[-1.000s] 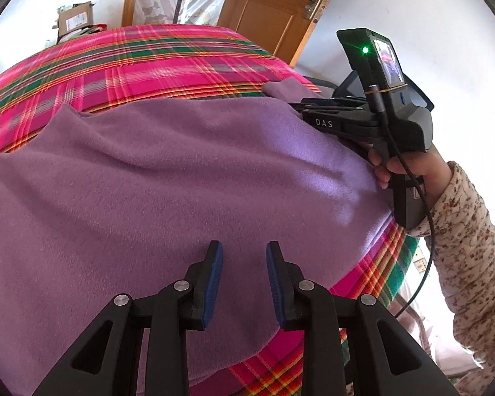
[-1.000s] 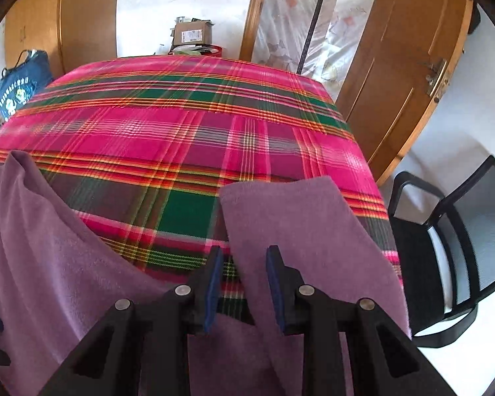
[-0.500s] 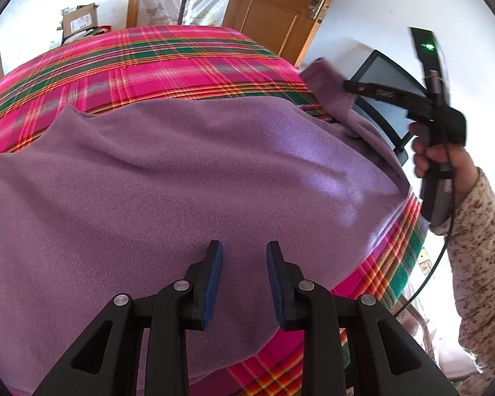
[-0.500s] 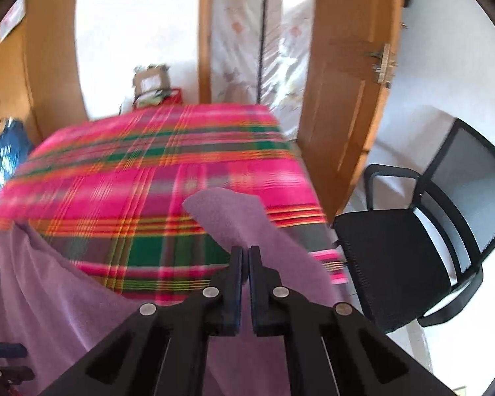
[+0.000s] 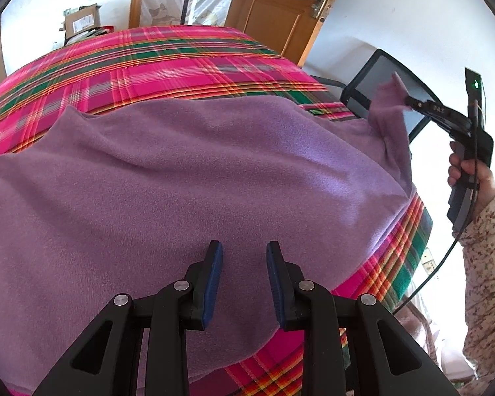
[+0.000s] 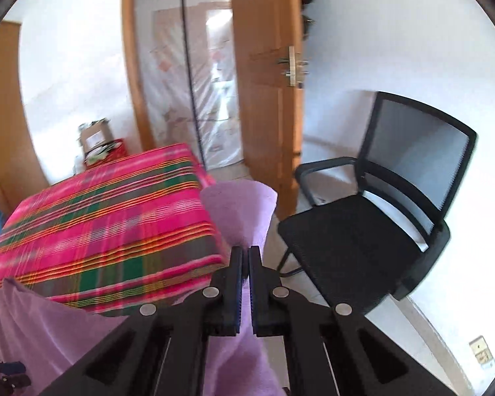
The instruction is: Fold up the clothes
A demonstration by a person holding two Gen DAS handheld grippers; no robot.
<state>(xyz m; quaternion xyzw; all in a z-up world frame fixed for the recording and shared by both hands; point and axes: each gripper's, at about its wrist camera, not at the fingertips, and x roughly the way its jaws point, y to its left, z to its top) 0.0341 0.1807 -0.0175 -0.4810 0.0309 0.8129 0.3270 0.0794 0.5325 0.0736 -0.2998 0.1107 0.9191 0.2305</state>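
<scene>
A purple fleece garment [image 5: 181,178] lies spread over the plaid-covered table [image 5: 168,62]. My left gripper [image 5: 244,250] is open and empty, hovering over the garment's near edge. My right gripper [image 6: 246,254] is shut on the purple sleeve [image 6: 244,211] and holds it lifted off the table's right side. In the left wrist view the right gripper [image 5: 409,100] shows at the far right with the raised sleeve [image 5: 389,112] hanging from it.
A black mesh office chair [image 6: 379,224] stands right of the table, close to the lifted sleeve. A wooden door [image 6: 267,76] and plastic-draped doorway lie behind. A cardboard box [image 5: 82,23] sits past the table's far edge.
My right gripper shut on the sleeve, then lifted it up and out to the right off the table. My left gripper stayed open and still.
</scene>
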